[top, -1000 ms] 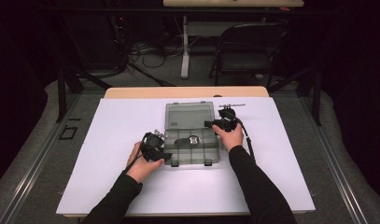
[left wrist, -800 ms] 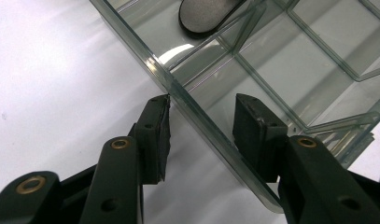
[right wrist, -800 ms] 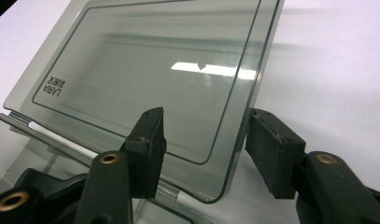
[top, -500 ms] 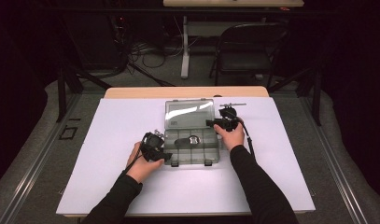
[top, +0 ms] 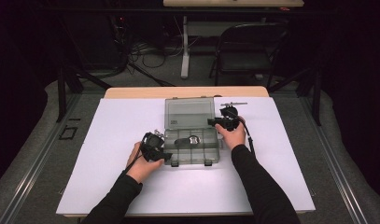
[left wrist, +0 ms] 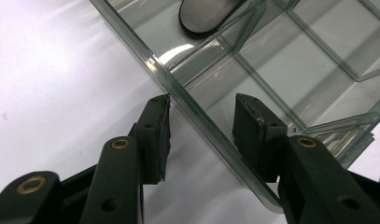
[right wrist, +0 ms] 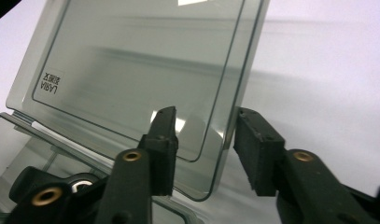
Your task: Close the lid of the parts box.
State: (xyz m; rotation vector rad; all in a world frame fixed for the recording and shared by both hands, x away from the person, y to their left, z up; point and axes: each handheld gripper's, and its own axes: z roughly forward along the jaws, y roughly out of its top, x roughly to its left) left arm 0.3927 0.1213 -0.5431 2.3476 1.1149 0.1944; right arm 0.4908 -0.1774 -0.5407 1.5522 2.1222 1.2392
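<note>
A clear plastic compartment box [top: 192, 161] sits mid-table with its lid [top: 187, 112] swung open toward the far side. A dark oval piece [top: 182, 141] lies in one compartment. My left gripper [top: 168, 156] is at the box's front left corner, astride the side wall [left wrist: 155, 70]. Its outer pad's tip and its inner pad's near end touch that wall. My right gripper [top: 212, 122] is at the lid's right edge. In the right gripper view its jaws [right wrist: 205, 112] have just been closing around the lid [right wrist: 131, 56], with gaps still showing beside the pads.
The box stands on a white sheet [top: 113, 140] that covers the table. A thin metal tool [top: 233, 103] lies beyond my right gripper. A folding chair [top: 253, 46] and cables are on the dark floor past the far edge.
Both hands stay where they were. The glare on the lid brightened and faded again, and the lid kept its place.
</note>
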